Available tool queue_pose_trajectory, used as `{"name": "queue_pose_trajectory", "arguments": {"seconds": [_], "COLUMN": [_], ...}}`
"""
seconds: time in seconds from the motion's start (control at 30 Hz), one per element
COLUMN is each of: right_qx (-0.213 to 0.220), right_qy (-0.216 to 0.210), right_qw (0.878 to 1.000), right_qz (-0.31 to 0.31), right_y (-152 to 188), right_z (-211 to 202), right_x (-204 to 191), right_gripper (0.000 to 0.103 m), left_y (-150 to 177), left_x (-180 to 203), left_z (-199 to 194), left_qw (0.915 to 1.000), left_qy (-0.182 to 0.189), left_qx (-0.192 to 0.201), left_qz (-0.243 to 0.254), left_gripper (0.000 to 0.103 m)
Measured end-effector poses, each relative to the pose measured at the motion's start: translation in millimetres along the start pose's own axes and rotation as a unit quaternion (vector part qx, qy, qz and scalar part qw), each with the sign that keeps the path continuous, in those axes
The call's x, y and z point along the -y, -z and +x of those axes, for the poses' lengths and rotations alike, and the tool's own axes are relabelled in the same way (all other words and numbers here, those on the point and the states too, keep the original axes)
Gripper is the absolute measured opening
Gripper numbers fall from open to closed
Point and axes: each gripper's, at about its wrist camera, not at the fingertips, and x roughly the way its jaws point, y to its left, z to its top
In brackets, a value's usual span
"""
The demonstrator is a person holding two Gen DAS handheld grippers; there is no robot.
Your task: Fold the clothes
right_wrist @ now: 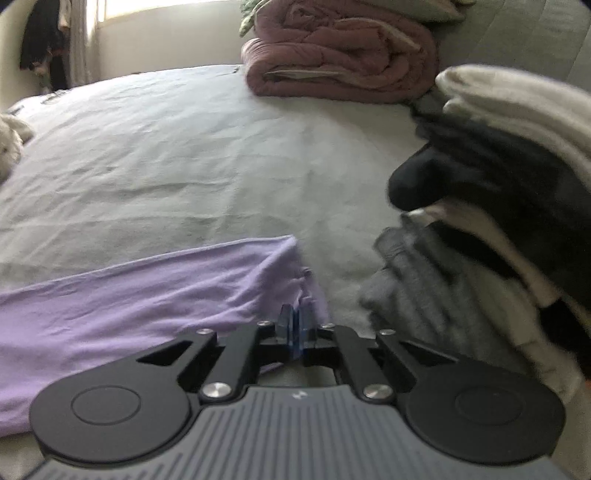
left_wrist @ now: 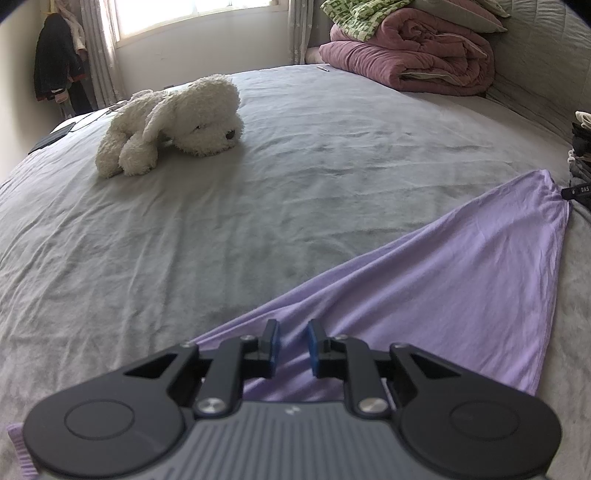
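Lilac garment (left_wrist: 424,280) spread across a grey bed (left_wrist: 221,229)

The right gripper (right_wrist: 295,326) pinches the garment's corner, fingers closed; the left gripper (left_wrist: 293,347) hovers over it, fingers narrowly parted.

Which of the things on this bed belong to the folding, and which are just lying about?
Job: flat lilac jersey garment; left tongs; right tongs; stacked grey, black and cream clothes.

Lying about: white plush dog; rolled mauve quilt; dark jacket hanging in the corner.

Soft window (left_wrist: 192,14) daylight, right-view blur
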Motion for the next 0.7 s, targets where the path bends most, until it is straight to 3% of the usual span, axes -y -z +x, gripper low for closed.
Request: {"name": "queue_pose_trajectory", "arguments": {"seconds": [0.13, 0.27, 0.43, 0.7], "right_qx": [0.008, -0.010, 0.005, -0.005], "right_qy": [0.018, 0.034, 0.053, 0.056], "right_qw": [1.000, 0.999, 0.998, 0.998], "right_qz": [-0.003, -0.016, -0.020, -0.027], "right_y": [-2, 5, 3, 5], "right_z": [-3, 8, 4, 13], "right_x": [3, 2, 3, 1], "right_gripper": [0.001, 0.001, 0.000, 0.000], "left_y": [0, 0, -1, 0], "left_x": [0, 0, 0, 0], "left_z": [0, 0, 1, 2], "left_qw": [1.0000, 1.0000, 1.0000, 1.0000], "left_qy": [0.001, 0.001, 0.000, -0.002], "left_qx": [0.001, 0.001, 0.001, -0.002], "left_qz": [0.000, 0.001, 0.000, 0.001], "left_gripper": [0.018, 0.018, 0.018, 0.020]}}
